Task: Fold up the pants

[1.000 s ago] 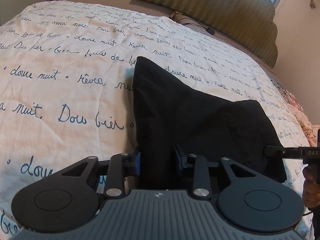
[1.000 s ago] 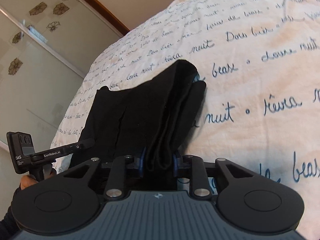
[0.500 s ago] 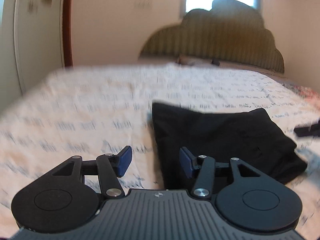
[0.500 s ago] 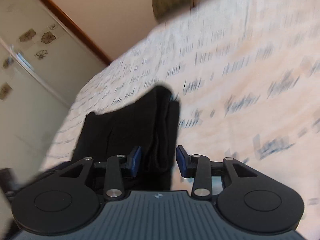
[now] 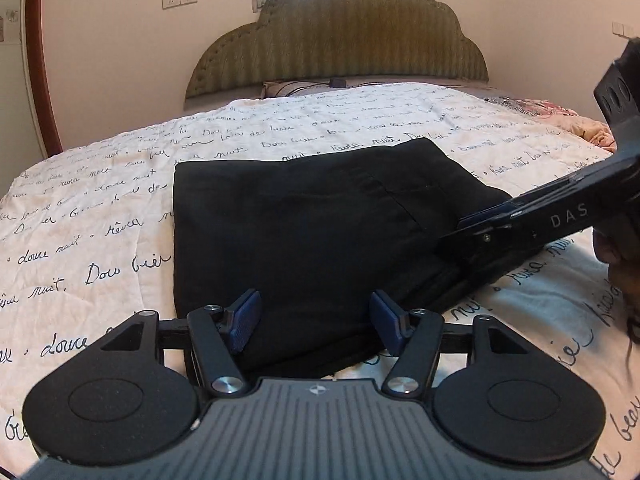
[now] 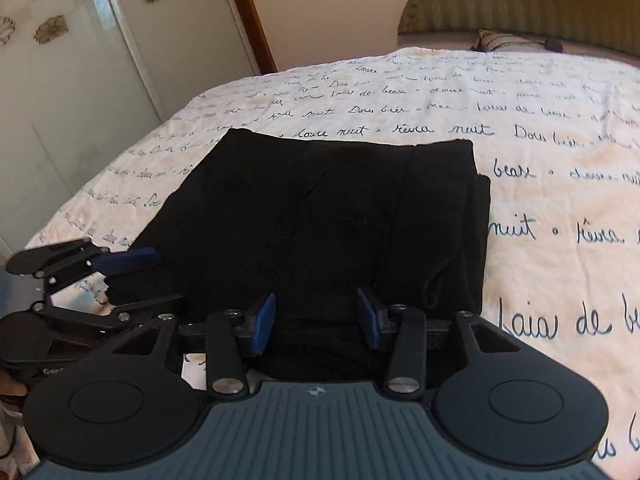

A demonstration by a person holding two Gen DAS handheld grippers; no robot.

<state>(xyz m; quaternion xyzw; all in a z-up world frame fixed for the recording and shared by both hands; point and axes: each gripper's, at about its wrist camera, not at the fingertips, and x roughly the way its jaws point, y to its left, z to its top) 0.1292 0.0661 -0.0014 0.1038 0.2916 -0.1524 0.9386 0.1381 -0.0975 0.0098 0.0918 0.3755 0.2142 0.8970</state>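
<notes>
**Inspector:** Report the garment's position.

**Assistant:** The black fabric pants [image 5: 304, 236] lie folded into a flat, roughly rectangular stack on the cream quilted bedspread printed with dark blue handwriting [image 5: 100, 208]. They sit near the foot edge of the bed, well apart from the green scalloped upholstered headboard [image 5: 340, 36] at the far end. In the right wrist view the stack [image 6: 328, 216] shows layered folded edges along its right side.

**Inspector:** Left gripper?

**Assistant:** The left gripper [image 5: 316, 320] is at the stack's near edge. Its jaws are opening; the blue pads [image 5: 244, 320] stand apart, fabric lies between them, and neither pad presses on it. The right wrist view shows this gripper [image 6: 132, 280] from the side, at the stack's near left corner, fingers spread.

**Inspector:** Right gripper?

**Assistant:** The right gripper [image 6: 316, 320] is also at the near edge, jaws opening, pads clear of the cloth between them. In the left wrist view it [image 5: 472, 236] reaches in from the right over the stack's right portion; whether it touches the cloth there cannot be told.

**Inspector:** Surroundings?

**Assistant:** A frosted sliding door with flower motifs [image 6: 72, 60] stands beyond the bed's left edge.
</notes>
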